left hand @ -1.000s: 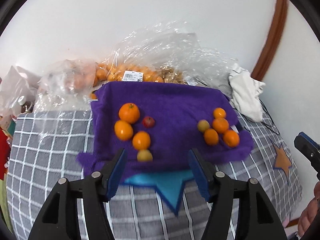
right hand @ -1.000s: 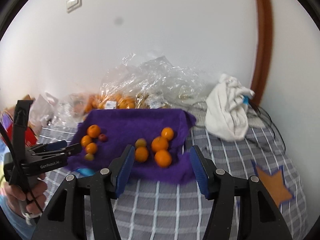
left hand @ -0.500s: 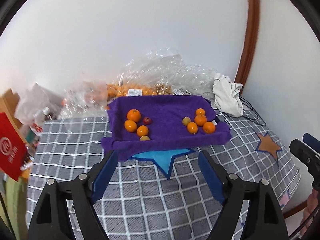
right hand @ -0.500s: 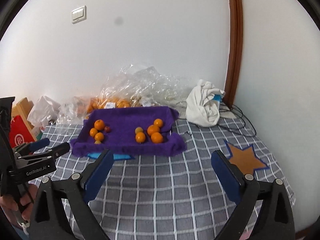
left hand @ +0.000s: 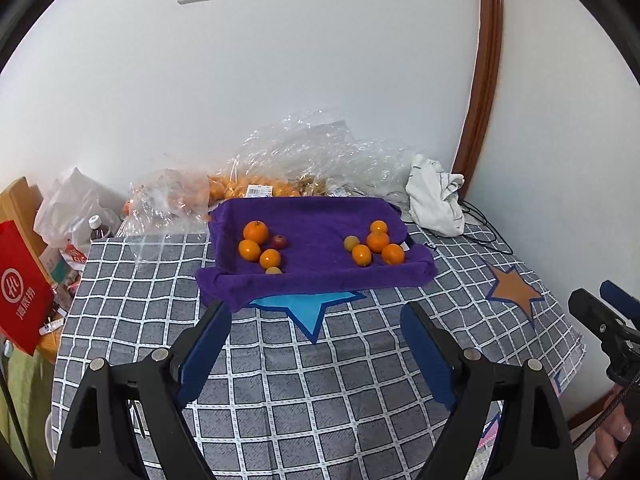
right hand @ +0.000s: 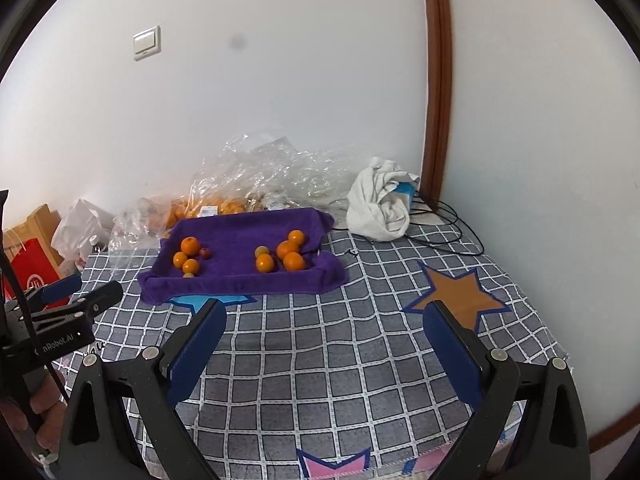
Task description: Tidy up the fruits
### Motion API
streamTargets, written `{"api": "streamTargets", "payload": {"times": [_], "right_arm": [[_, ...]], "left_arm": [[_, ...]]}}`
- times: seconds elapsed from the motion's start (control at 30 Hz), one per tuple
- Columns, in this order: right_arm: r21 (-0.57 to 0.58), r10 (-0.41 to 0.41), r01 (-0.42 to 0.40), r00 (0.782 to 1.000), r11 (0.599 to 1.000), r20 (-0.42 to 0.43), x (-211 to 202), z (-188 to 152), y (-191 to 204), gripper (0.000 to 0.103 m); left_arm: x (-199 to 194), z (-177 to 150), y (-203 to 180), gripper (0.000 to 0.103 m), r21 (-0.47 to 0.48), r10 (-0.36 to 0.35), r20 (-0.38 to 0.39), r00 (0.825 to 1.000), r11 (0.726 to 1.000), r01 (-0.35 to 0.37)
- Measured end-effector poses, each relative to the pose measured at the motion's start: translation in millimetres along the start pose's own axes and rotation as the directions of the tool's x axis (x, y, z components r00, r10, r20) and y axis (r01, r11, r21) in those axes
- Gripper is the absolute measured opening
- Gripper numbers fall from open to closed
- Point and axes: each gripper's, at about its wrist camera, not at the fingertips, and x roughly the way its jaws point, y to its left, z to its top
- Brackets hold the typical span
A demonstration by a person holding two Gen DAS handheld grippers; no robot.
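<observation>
A purple cloth-lined tray (left hand: 320,280) (right hand: 240,282) lies on the checked cover, far ahead of both grippers. On its left side sit three oranges (left hand: 256,232) (right hand: 190,246), a small red fruit (left hand: 279,242) and a yellowish one (left hand: 273,270). Its right side holds several oranges (left hand: 378,242) (right hand: 288,250) and a pale green-yellow fruit (left hand: 351,243). My left gripper (left hand: 314,312) hovers over the cover short of the tray, jaws opening, nothing between them. My right gripper (right hand: 325,308) stands wide open and empty, to the tray's right.
Clear plastic bags (left hand: 304,160) with more oranges are heaped behind the tray against the wall. A crumpled white cloth (right hand: 378,204) and black cables (right hand: 452,220) lie at the back right. A red bag (left hand: 20,288) and a bottle (left hand: 96,228) stand off the left edge.
Both grippers have drawn back from the tray and risen, so it looks smaller and farther. Both pairs of jaws have spread wider. The fruits have not moved.
</observation>
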Motion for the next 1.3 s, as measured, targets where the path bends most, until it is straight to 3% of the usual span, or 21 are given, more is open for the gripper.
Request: {"api": "streamTargets", "payload": {"times": [0.4,1.3], "right_arm": [[0.002,-0.024,0.024,1.000,1.000,0.008,-0.9,-3.6,-2.7,0.098],[-0.042,-0.055,0.056,0.998,0.998,0.022,1.5,-4.6,11.6,0.098]], "left_arm": [[-1.3,-0.5,2.2,0.086,0.007,0.038,0.014,0.999,0.999,-0.038],[2.1,-1.8,9.8,0.086,-0.001,0.030,0.005,1.000,1.000,-0.030]]}}
